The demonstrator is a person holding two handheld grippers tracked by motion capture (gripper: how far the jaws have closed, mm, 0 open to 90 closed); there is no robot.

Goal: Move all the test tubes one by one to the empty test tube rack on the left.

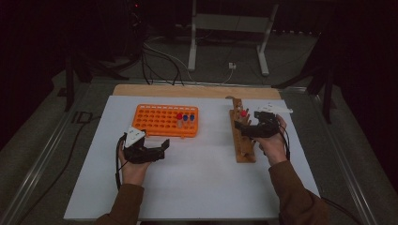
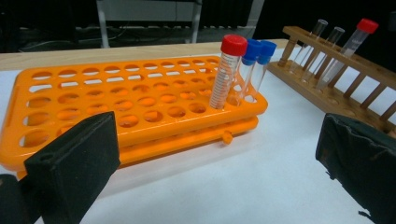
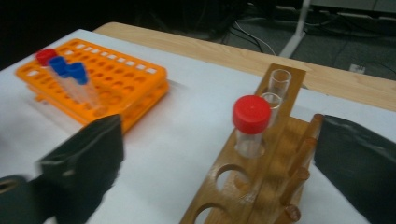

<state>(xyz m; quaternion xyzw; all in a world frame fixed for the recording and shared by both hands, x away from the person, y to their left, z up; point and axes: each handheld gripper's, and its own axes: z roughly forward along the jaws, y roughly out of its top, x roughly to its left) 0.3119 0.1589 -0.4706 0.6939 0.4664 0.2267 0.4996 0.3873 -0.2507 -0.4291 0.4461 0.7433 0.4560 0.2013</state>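
An orange tube rack (image 1: 159, 123) lies at the table's middle left, with one red-capped tube (image 2: 227, 70) and two blue-capped tubes (image 2: 254, 63) upright at its right end. At the right stands a wooden rack (image 1: 244, 149) with a red-capped tube (image 3: 251, 125) and two uncapped clear tubes (image 3: 279, 83). My left gripper (image 1: 164, 149) hovers open in front of the orange rack (image 2: 116, 100), nothing between its jaws. My right gripper (image 1: 240, 129) is open over the wooden rack (image 3: 254, 186). Its jaws stand either side of the rack, clear of the red-capped tube ahead.
A white sheet (image 1: 197, 178) covers the table, with a strip of bare wood (image 1: 197, 90) along the far edge. Beyond the table, cables (image 1: 159, 61) and a white stand frame (image 1: 230, 28) sit on the dark floor.
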